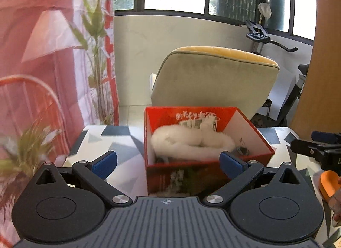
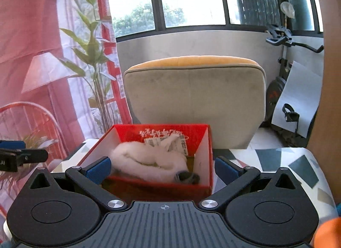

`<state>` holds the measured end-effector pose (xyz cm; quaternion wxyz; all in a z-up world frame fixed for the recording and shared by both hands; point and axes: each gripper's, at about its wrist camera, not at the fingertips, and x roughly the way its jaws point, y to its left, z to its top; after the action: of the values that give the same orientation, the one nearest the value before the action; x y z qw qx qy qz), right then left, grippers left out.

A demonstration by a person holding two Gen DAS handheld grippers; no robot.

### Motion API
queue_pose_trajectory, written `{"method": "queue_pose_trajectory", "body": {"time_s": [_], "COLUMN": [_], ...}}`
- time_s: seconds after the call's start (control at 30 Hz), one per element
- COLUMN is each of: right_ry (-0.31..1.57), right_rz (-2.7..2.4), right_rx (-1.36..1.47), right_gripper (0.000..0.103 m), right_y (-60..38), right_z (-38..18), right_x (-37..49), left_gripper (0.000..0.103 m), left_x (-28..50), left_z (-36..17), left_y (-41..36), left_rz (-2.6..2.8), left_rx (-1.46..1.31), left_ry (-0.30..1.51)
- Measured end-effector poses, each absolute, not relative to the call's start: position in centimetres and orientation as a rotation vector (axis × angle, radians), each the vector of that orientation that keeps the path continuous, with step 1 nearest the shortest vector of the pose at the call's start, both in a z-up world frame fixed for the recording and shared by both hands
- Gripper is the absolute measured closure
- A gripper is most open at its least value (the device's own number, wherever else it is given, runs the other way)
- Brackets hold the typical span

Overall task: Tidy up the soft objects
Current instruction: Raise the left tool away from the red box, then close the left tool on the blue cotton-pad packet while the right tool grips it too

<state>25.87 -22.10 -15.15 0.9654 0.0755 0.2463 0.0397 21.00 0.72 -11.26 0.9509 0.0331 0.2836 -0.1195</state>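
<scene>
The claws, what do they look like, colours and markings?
Both look alike. The left claw and right claw have blue ribbed pads on black linkage arms with silver pivot screws, round black housings, and a grey ridged body bearing a small crosshair mark.

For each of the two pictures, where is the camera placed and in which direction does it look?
Left wrist view: on the left claw, looking forward and slightly down at the red box; its open blue fingers show, the right claw at the edge.
Right wrist view: on the right claw, facing the same box; the left claw at the left edge.
Shared: box, white fluffy item, chair, window.
</scene>
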Motion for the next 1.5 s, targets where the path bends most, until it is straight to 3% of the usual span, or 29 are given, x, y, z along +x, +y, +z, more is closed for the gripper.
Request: {"method": "queue_pose_trajectory", "body": {"time_s": [0.5,0.87,1.07,1.5], "right_ry": [0.554,0.622,0.653,0.725], "right_rz": [0.086,0.1,0.11,0.169], "right_rx": [0.162,0.135,0.141,0.163], "right_gripper": [0.0,0.002,0.008,0.018], "right_y": [-20.1,-18.7,-18.7,-19.1], "right_z": [-19.5,-21.5,-22.5,-25.2], "right_x": [17.1,16.8,17.4,20.5], "left_gripper": [0.0,0.0,0.001,0.014], "left_x": [15.0,15.1,15.4,18.3], "left_z": [-14.1,-17.3,-18.2,-20.3], "left_y": [1.4,1.5,1.6,1.4], "left_rz": [-0.244,-0.261,-0.26,-0.302], "left_rx": [0.089,0.023,0.01,-0.033], "left_ry": [0.568,0.691,0.72,0.811]}}
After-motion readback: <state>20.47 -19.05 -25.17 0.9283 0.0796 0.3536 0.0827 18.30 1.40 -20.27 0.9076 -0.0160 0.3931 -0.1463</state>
